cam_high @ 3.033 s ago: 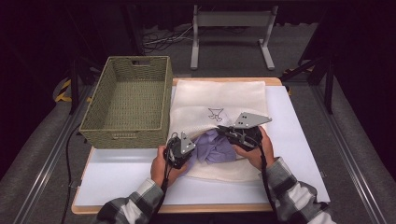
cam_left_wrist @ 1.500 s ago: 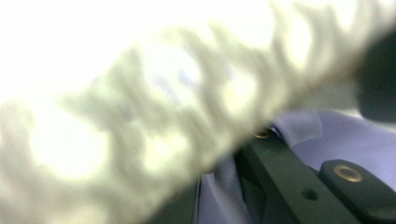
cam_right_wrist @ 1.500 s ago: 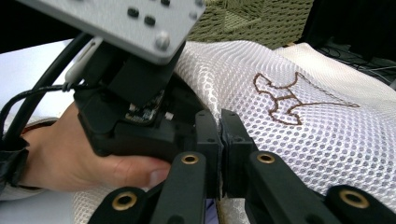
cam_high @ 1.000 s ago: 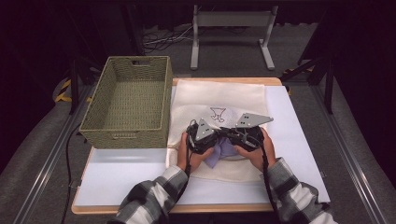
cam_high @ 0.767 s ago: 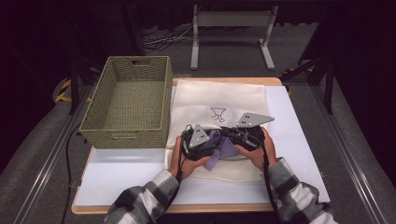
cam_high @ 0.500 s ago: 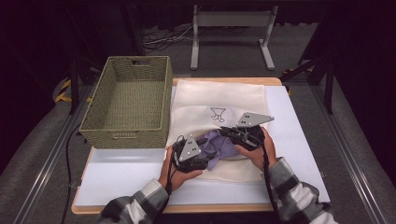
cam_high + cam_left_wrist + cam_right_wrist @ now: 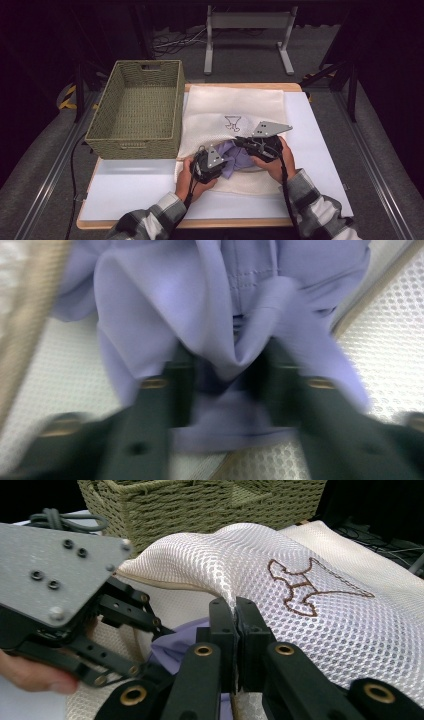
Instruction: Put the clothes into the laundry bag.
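Note:
A white mesh bag [image 7: 235, 107] with a brown embroidered mark lies on the table. A purple garment [image 7: 235, 155] sits at its mouth, partly under the mesh. My right gripper [image 7: 240, 142] is shut on the bag's upper edge [image 7: 225, 587] and holds it raised. My left gripper [image 7: 221, 163] is at the front left of the garment. In the left gripper view, which is blurred, its jaws stand apart around a fold of purple cloth [image 7: 165, 305], gripper [image 7: 225, 355] open. The right gripper view shows the left gripper [image 7: 150, 650] beside the purple cloth [image 7: 175, 647].
A green woven basket [image 7: 135, 107] stands at the left, touching the bag's left edge. The white table top [image 7: 130, 190] has free room at the front left and right. Dark stands and cables lie beyond the far edge.
The left gripper, close against the right one at the bag's mouth a second ago, has drawn back toward the front left. The right gripper has held the bag's edge in place.

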`<control>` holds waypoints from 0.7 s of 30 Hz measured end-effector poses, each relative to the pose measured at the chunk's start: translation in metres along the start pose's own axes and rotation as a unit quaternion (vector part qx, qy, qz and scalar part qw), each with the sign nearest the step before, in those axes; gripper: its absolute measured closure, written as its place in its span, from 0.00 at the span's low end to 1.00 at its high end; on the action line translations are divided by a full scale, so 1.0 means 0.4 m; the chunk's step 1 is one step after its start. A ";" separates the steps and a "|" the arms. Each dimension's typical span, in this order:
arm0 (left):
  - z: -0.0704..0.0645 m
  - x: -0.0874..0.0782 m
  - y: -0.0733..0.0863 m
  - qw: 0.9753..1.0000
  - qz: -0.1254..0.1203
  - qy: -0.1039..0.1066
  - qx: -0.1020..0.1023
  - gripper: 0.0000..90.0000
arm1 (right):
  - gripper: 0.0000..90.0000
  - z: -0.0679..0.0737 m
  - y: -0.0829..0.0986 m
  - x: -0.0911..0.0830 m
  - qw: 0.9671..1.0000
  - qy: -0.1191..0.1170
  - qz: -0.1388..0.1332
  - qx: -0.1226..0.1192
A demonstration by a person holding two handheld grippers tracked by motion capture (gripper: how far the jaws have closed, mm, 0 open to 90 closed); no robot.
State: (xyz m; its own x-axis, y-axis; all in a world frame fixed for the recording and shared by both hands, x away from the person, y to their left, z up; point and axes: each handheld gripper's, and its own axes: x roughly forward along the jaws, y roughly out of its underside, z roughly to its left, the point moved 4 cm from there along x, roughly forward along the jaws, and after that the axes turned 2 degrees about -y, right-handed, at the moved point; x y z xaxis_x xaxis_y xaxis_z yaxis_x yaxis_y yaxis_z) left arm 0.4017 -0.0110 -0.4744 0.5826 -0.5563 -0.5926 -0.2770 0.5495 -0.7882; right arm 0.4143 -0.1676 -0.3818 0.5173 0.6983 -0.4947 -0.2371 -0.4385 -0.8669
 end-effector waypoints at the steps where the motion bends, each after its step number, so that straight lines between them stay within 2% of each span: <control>1: 0.002 0.002 -0.004 1.000 0.000 0.000 -0.001 0.92 | 0.98 0.001 0.000 0.000 1.000 0.000 0.000 -0.001; 2: 0.005 0.006 -0.008 1.000 0.003 0.003 -0.001 0.96 | 0.98 0.001 0.000 0.000 1.000 0.000 0.001 -0.001; 4: 0.011 0.012 -0.017 1.000 -0.001 0.000 -0.009 0.98 | 0.98 0.003 0.002 0.002 1.000 -0.002 0.002 0.000; 5: 0.013 0.017 -0.025 1.000 -0.003 0.005 -0.007 0.98 | 0.98 0.003 0.003 0.003 1.000 -0.003 0.002 0.000; 7: 0.022 0.023 -0.045 1.000 -0.022 0.013 -0.013 0.98 | 0.98 0.005 0.004 0.006 1.000 -0.007 0.003 0.005; 10: 0.028 0.030 -0.079 0.998 -0.043 0.026 -0.037 0.98 | 0.98 0.011 0.004 0.009 1.000 -0.011 0.004 0.008; 11: 0.026 0.034 -0.092 0.998 -0.046 0.026 -0.035 0.98 | 0.98 0.012 0.004 0.009 1.000 -0.012 0.004 0.007; 13: 0.026 0.041 -0.106 0.998 -0.054 0.018 -0.033 0.98 | 0.98 0.014 0.003 0.009 1.000 -0.012 0.004 0.006; 15: 0.033 0.053 -0.116 0.997 -0.063 0.015 -0.044 0.98 | 0.98 0.014 0.004 0.009 1.000 -0.013 0.004 0.007; 17: 0.040 0.062 -0.122 0.996 -0.076 0.003 -0.051 0.98 | 0.98 0.012 0.005 0.008 1.000 -0.018 0.003 0.014; 21: 0.047 0.076 -0.134 0.994 -0.089 -0.033 -0.053 0.98 | 0.98 0.010 0.008 0.007 0.999 -0.024 0.002 0.021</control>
State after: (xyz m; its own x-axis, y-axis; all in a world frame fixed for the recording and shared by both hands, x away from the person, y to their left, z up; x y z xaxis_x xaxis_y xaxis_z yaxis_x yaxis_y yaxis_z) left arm 0.4485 -0.0457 -0.4469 0.6773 -0.5954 -0.4321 -0.2411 0.3753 -0.8950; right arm 0.4118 -0.1647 -0.3863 0.4760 0.7237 -0.4997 -0.2743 -0.4177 -0.8662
